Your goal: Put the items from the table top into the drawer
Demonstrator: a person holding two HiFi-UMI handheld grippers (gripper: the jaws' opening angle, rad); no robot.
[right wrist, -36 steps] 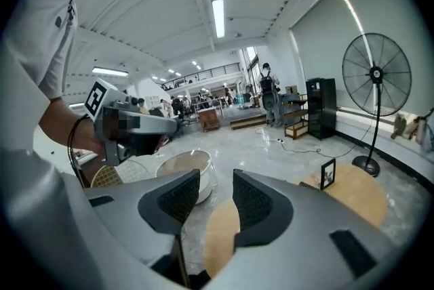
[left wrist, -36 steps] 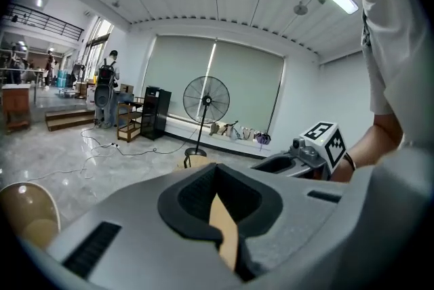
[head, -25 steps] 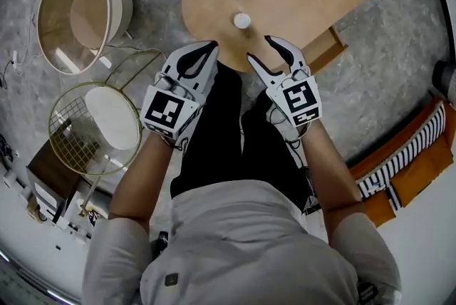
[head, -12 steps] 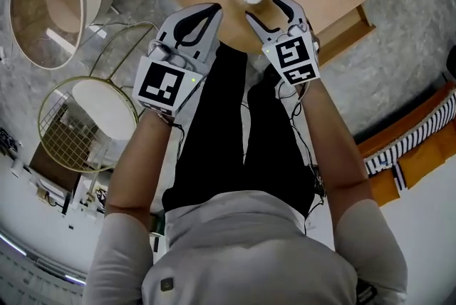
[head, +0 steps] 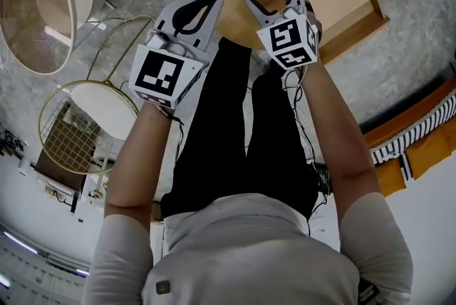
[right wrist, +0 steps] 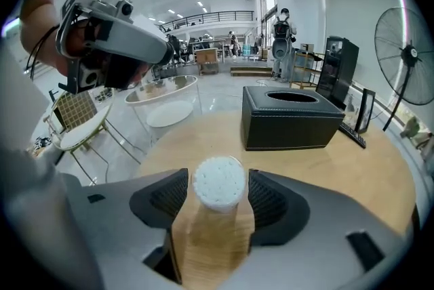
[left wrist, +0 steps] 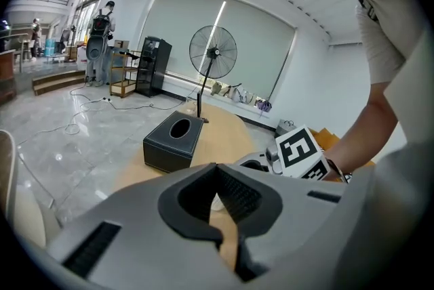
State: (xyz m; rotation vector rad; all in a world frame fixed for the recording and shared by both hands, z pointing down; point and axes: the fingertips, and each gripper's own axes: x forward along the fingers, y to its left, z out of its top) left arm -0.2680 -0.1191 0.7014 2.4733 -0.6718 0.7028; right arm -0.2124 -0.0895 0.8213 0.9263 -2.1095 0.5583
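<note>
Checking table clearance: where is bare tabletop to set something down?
Bare wood on the table between the tissue box and the white-capped bottle, and right of the bottle up to the remote. Crowded at the near edge round the bottle.

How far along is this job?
Barely started. Nothing looks put away: the black tissue box and remote sit on the table. In hand: the right gripper, fingers just opened wide, straddles the white-capped bottle without gripping it. The left gripper is shut and empty. Everything is left to move.
</note>
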